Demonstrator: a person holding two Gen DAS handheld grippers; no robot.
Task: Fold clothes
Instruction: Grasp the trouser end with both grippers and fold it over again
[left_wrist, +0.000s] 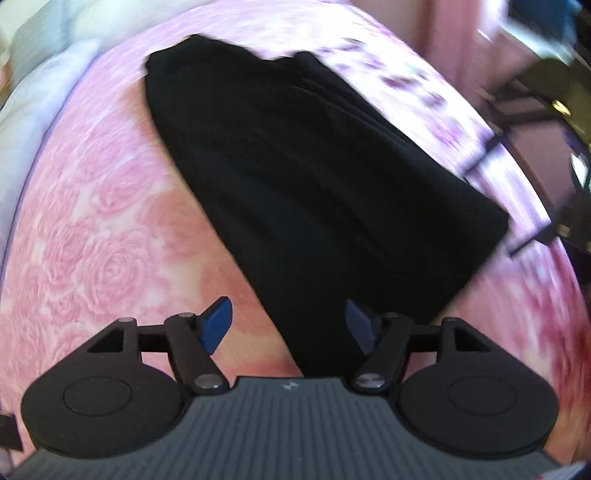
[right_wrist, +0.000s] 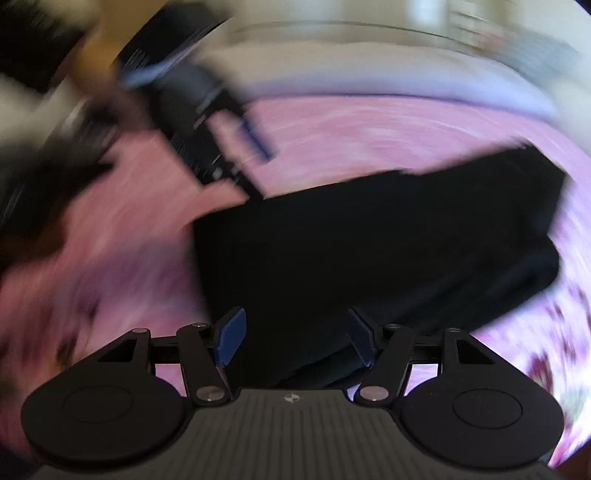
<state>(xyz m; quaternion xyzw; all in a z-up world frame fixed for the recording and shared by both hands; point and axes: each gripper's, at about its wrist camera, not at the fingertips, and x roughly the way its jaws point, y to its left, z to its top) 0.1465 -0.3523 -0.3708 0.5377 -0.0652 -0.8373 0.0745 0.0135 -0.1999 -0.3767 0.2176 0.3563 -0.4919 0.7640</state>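
Note:
A black garment (left_wrist: 314, 177) lies folded into a long flat shape on the pink rose-patterned bedspread (left_wrist: 92, 240). My left gripper (left_wrist: 290, 325) hovers above its near end with the blue pads (left_wrist: 218, 325) spread apart and nothing between them. In the right wrist view the same black garment (right_wrist: 369, 251) fills the middle, blurred by motion. My right gripper (right_wrist: 295, 336) stands open over the cloth, its blue pads (right_wrist: 231, 336) apart and not pressing on anything. The other gripper (right_wrist: 199, 122) shows as a dark blurred shape at upper left.
The bedspread (right_wrist: 332, 129) spreads around the garment on every side. A pale sheet or pillow (left_wrist: 40, 92) lies at the far left of the bed. Dark furniture with a metal frame (left_wrist: 535, 122) stands beyond the bed's right edge.

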